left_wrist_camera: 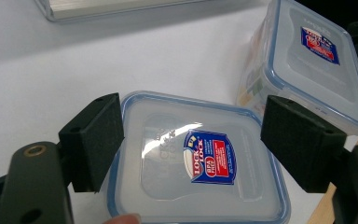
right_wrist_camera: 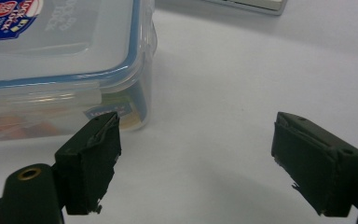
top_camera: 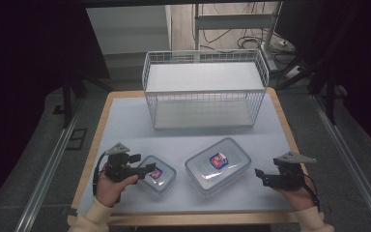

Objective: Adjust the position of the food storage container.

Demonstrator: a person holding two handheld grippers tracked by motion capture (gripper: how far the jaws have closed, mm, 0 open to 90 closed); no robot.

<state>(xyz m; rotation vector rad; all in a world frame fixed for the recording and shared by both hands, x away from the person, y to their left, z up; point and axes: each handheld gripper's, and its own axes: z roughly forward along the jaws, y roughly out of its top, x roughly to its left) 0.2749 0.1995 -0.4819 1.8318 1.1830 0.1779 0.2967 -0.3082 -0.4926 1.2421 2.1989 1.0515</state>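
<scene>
The left gripper [left_wrist_camera: 191, 140] spread its fingers wide around the small container [left_wrist_camera: 196, 158], apparently untouching; the right gripper [right_wrist_camera: 196, 163] gaped empty beside the large container [right_wrist_camera: 60, 60].

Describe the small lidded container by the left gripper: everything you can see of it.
The small container is a squarish box of clear plastic with rounded corners, its lid on, edged by a blue seal. A blue and red label sits on the lid. It lies flat on the pale table mat, left of the larger container and apart from it. The left gripper has its open jaws on either side of it; whether the pads touch it is unclear.
</scene>
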